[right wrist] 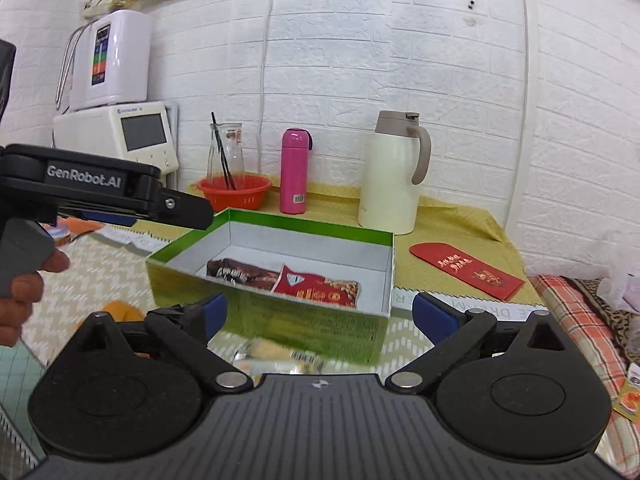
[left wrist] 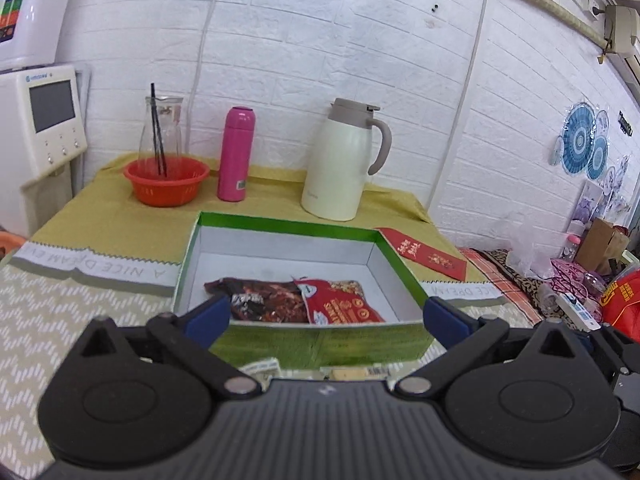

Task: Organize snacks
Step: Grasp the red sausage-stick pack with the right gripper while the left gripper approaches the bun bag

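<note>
A green box (left wrist: 320,342) (right wrist: 264,320) with white inside walls stands on the table. A dark brown snack pack (left wrist: 260,298) (right wrist: 240,272) and a red snack pack (left wrist: 340,300) (right wrist: 320,288) lie in it. My left gripper (left wrist: 326,318) is open and empty, just in front of the box's near wall. My right gripper (right wrist: 320,314) is open and empty, in front of the box's near right corner. A pale snack pack (right wrist: 276,356) (left wrist: 352,373) lies on the table between box and grippers. The left gripper body (right wrist: 100,188) shows at the left of the right wrist view.
Behind the box stand a white thermos jug (left wrist: 340,164), a pink bottle (left wrist: 236,154), a red basket (left wrist: 166,180) and a glass carafe (left wrist: 160,128). A red envelope (left wrist: 424,254) lies right of the box. A small orange pack (right wrist: 628,396) lies far right.
</note>
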Demonstrator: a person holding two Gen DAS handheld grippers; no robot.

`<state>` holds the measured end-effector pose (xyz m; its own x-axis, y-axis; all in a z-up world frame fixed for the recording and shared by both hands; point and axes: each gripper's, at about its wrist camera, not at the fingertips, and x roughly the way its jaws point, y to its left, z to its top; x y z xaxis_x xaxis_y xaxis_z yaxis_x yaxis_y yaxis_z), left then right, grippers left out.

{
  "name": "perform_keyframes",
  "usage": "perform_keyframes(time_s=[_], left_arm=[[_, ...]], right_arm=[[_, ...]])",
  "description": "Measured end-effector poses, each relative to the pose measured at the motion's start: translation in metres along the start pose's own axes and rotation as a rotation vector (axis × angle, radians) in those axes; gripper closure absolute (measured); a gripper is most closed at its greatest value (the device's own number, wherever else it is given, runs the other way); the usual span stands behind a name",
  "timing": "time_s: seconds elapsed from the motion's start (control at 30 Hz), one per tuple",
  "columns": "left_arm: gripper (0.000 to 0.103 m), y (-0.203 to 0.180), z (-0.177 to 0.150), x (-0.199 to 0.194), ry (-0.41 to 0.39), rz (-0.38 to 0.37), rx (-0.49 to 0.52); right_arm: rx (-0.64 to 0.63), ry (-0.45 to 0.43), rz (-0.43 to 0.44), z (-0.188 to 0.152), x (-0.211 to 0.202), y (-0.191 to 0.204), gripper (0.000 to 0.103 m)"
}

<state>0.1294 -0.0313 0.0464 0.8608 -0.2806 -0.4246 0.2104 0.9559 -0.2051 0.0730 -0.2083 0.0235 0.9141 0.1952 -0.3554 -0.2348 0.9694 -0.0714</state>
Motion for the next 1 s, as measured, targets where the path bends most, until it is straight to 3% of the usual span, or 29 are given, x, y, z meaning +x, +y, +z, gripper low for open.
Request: perform_keyframes(time_s=[0.13,0.27,0.47,0.53,0.57,0.6,0.87,1.0], left_arm=[[0.0,0.004,-0.034,-0.023,0.022,0.015,0.0],[0.0,0.01,-0.067,-0.031,0.081,-0.009,-0.025],[0.0,0.017,-0.095,-0.041,0.109,0.04,0.002],[0.0,0.023,-0.097,-0.044,0.114,0.04,-0.007],[0.0,0.026,-0.097,-0.045,0.115,0.039,-0.013],[0.0,0.029,-0.098,-0.046,0.116,0.044,-0.02],[0.0,0.049,-0.103,-0.052,0.135,0.079,-0.047],[0.0,0.058,-0.103,-0.053,0.142,0.078,-0.055]], right_arm=[[0.009,0.03,-0.014,-0.028,-0.015,0.01,0.0],[0.11,0.047,0.02,-0.056,-0.022,0.012,0.0],[0.175,0.103,0.025,-0.064,-0.012,0.016,0.0],[0.176,0.124,0.033,-0.063,-0.004,0.015,0.012],[0.175,0.132,0.041,-0.062,0.001,0.015,0.027],[0.167,0.139,0.047,-0.062,0.006,0.016,0.035],[0.107,0.195,0.059,-0.066,0.025,0.026,0.032],[0.098,0.236,0.076,-0.072,0.021,0.031,0.041]])
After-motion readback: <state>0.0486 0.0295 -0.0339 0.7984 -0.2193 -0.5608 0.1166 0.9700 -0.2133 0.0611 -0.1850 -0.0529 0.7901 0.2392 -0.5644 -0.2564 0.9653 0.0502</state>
